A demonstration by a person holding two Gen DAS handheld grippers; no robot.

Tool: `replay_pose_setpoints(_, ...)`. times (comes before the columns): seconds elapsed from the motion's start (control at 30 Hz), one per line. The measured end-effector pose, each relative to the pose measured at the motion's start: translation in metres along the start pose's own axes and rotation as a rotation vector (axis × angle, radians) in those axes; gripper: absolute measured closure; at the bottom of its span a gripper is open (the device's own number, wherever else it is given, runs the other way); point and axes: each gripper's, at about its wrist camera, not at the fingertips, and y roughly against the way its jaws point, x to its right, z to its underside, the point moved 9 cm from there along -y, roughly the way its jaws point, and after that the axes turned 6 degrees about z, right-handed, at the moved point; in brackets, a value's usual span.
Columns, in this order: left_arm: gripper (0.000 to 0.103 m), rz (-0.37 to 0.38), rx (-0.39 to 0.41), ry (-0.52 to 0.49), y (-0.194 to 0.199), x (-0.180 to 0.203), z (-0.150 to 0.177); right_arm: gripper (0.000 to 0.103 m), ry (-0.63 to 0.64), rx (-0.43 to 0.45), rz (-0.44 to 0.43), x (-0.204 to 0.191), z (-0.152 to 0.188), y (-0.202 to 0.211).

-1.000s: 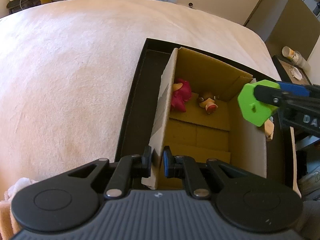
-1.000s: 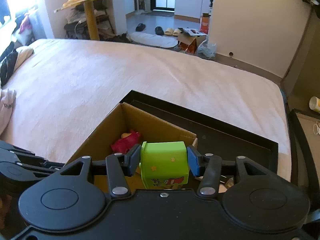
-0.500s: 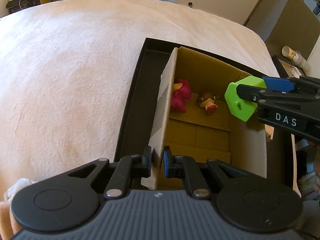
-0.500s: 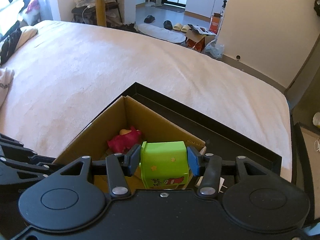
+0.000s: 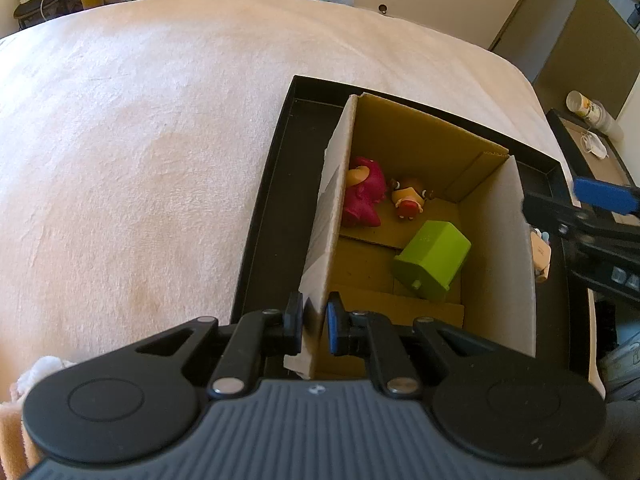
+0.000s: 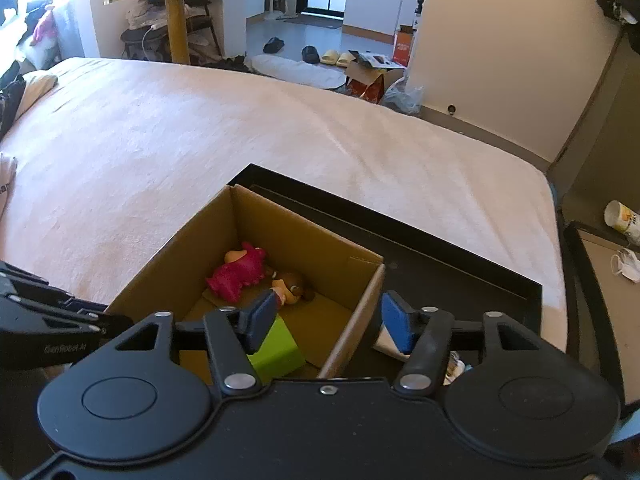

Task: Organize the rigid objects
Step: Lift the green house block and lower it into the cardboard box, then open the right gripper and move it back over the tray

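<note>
While the left hand-held gripper (image 5: 313, 322) is clenched on the near end of the cardboard box's (image 5: 496, 240) left wall, its view looks straight down into the open box, which sits inside a black tray (image 5: 272, 216) on the bed (image 5: 140, 152). Three toys lie on the box floor: a green block (image 5: 432, 266) tipped on its side toward the near right, its long axis running diagonally from the near left to the far right, with a red figure (image 5: 362, 202) against the left wall and a small brown-and-yellow figure (image 5: 408, 198) just beside it at the far end. From the right wrist view, the right hand-held gripper (image 6: 329, 322) is released, its jaws spread wide and holding nothing, straddling the box's right wall from above; the green block (image 6: 276, 350) lies below and just left of it, so this hand is nearer. Outside that wall, small items in the tray (image 6: 440, 256) are mostly hidden.
</note>
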Motion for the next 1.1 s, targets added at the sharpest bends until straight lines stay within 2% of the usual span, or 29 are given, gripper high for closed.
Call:
replay_pose_setpoints(0.07, 0.092, -0.002, 0.001, -0.001, 0.000, 0.000, 0.000, 0.031, -0.010, 0.012, 0.004, 0.003, 0.001, 0.006)
replay_pose_setpoints(0.17, 0.092, -0.004, 0.003, -0.001, 0.000, 0.000, 0.000, 0.023, -0.037, 0.014, 0.002, 0.009, 0.005, 0.013)
replay_pose_setpoints(0.73, 0.092, -0.028, 0.000, -0.011, 0.001, 0.002, 0.001, 0.016, -0.216, -0.044, 0.041, 0.046, 0.056, 0.023)
replay_pose_setpoints(1.1, 0.092, -0.057, -0.012, -0.026, -0.001, 0.005, 0.002, 0.006, -0.289, -0.036, 0.046, 0.069, 0.076, 0.025)
